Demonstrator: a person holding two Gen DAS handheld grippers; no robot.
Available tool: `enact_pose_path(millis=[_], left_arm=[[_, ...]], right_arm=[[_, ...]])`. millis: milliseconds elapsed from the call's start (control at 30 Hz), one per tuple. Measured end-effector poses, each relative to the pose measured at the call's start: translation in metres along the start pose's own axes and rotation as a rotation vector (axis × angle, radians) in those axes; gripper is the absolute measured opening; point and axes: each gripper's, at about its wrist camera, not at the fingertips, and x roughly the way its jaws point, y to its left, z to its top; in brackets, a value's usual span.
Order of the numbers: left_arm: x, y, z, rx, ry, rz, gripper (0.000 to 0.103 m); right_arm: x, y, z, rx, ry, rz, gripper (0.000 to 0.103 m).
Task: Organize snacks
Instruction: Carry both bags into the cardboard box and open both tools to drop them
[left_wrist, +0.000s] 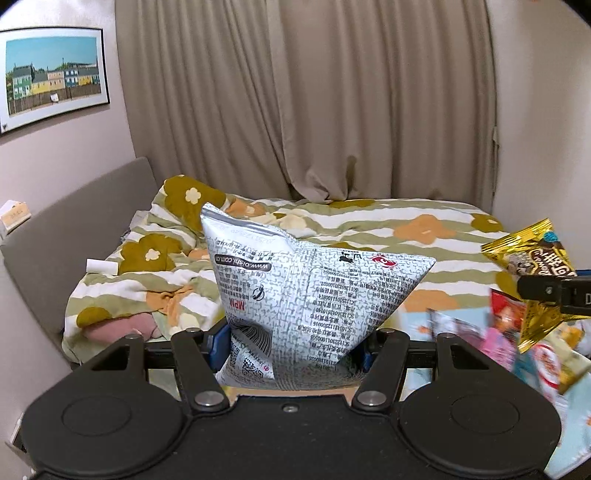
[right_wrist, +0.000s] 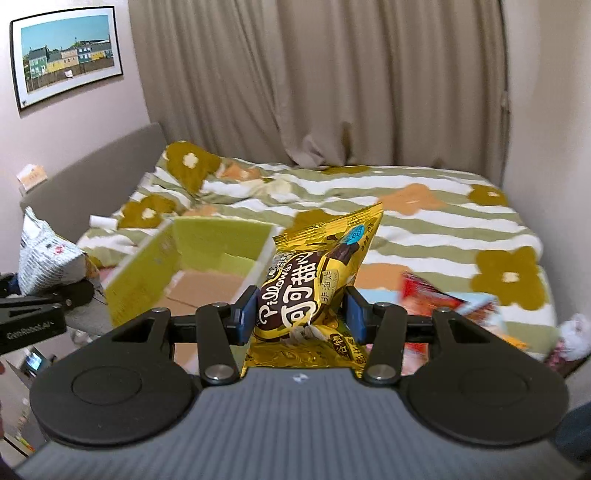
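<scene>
Judging by the seemingly empty green cardboard box (right_wrist: 192, 273), sorting has barely begun: left gripper (left_wrist: 291, 347) jaws clamp a silver snack bag (left_wrist: 306, 295) and right gripper (right_wrist: 301, 314) jaws clamp a gold cocoa-pillow packet (right_wrist: 317, 280) beside that box, more packets (right_wrist: 443, 306) lying right of it.

Dim, soft indoor light, no hard shadows; fisheye bends edges; loose colourful snack packets (left_wrist: 495, 339) at right motion-blurred.

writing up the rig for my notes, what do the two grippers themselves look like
Both look alike: matte black, with two round disc housings at the base and angled link bars with silver pivot bolts driving blue finger pads. The right gripper has a grey ribbed body. The left gripper, seen from the right wrist, carries white "GenRobot.ai" lettering. No cables or sleeves show.
</scene>
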Motion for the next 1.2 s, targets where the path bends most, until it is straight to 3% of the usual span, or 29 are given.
enact_pose_path(millis=[300, 567, 733, 800, 867, 1033, 1200], left_arm=[[0.104, 0.070, 0.041, 0.020, 0.100, -0.087, 0.066], [0.211, 0.061, 0.054, 0.078, 0.246, -0.214, 0.066], [0.255, 0.045, 0.042, 0.126, 0.334, -0.231, 0.067], [0.267, 0.043, 0.038, 0.141, 0.363, -0.233, 0.074], [0.271, 0.042, 0.034, 0.147, 0.377, -0.226, 0.101], [0.266, 0.050, 0.034, 0.160, 0.364, -0.196, 0.103], [0.248, 0.069, 0.033, 0.078, 0.343, -0.207, 0.103]], right_arm=[[0.095, 0.081, 0.038, 0.083, 0.043, -0.010, 0.064], [0.176, 0.107, 0.044, 0.109, 0.093, -0.091, 0.064], [0.208, 0.104, 0.040, 0.103, 0.139, -0.126, 0.064], [0.214, 0.101, 0.038, 0.095, 0.145, -0.127, 0.064], [0.219, 0.096, 0.035, 0.103, 0.153, -0.127, 0.064], [0.229, 0.086, 0.036, 0.128, 0.178, -0.090, 0.064], [0.235, 0.083, 0.040, 0.121, 0.189, -0.049, 0.065]])
